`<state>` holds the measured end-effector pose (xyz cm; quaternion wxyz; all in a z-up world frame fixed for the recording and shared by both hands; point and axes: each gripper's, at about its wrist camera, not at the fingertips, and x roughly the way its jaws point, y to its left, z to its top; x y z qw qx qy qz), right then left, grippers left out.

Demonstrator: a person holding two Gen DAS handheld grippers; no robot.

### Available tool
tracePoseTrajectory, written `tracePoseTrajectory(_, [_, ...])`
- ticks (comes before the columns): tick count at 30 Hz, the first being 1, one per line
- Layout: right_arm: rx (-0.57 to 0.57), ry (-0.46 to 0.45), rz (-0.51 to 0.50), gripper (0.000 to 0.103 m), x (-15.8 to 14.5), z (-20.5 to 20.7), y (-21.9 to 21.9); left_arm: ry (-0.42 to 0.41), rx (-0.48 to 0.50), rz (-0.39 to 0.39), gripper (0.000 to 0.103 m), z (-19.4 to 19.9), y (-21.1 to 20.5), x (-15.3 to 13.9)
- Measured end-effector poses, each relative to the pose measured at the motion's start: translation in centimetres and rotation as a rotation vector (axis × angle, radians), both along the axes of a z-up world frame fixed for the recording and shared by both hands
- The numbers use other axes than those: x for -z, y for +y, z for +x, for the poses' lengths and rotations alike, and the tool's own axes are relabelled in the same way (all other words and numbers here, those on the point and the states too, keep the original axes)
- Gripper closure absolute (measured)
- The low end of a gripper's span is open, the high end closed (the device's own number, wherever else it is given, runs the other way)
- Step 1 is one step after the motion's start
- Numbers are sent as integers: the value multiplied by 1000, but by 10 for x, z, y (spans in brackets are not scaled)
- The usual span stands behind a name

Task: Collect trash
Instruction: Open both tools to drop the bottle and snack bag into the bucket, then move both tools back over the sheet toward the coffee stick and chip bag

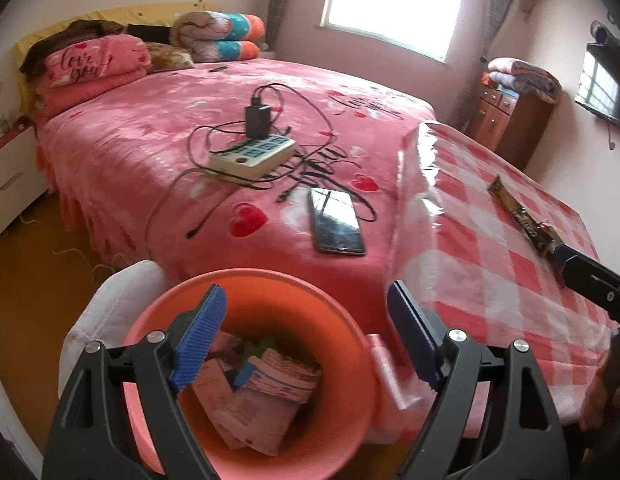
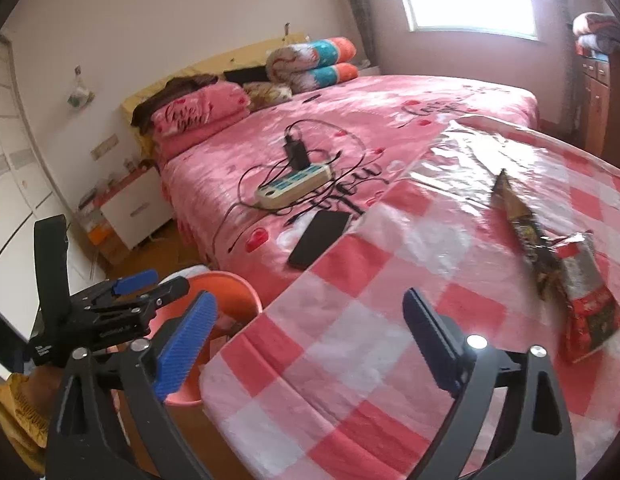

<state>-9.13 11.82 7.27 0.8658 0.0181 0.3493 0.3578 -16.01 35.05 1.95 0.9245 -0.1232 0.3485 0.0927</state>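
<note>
My left gripper [image 1: 305,332] is open and empty, right above the pink trash bin [image 1: 157,316], which holds crumpled paper and wrappers [image 1: 261,392]. The bin also shows in the right wrist view [image 2: 229,292], with the left gripper [image 2: 149,284] over it. My right gripper [image 2: 310,344] is open and empty above the red-and-white checked table cover [image 2: 350,360]. A long dark snack wrapper [image 2: 526,232] and a red-and-silver wrapper [image 2: 586,304] lie on the cover to its right. The dark wrapper also shows in the left wrist view [image 1: 522,216], beside the right gripper's finger [image 1: 590,276].
A bed with a pink heart blanket [image 1: 149,140] carries a power strip with charger and cables [image 1: 253,152] and a black phone [image 1: 336,220]. Pillows [image 1: 93,60] lie at its head. A white nightstand [image 1: 9,176] stands left, a wooden cabinet [image 1: 506,120] right.
</note>
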Motion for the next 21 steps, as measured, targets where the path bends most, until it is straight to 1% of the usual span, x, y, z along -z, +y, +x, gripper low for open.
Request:
tracePoseTrajectory(5, [36,-7,24,9,-2,3,-21,17,49,-10,20,11,-21,-11])
tracePoseTrajectory(10, [51,1,64,9,-4,9,-42,28,82,0,20,19,-46,-22])
tracePoseTrajectory(13, [54,-3,87,8,-4,9,-55,24,87,21,20,21,-60,-28])
tracePoseTrajectory(17, [78,-7,100,8,-4,13,-73,28,96,28,20,29,-76,-33])
tracePoseTrajectory(21, [124,23,127,8,0,22,-97,36,111,38,20,41,-97,-38])
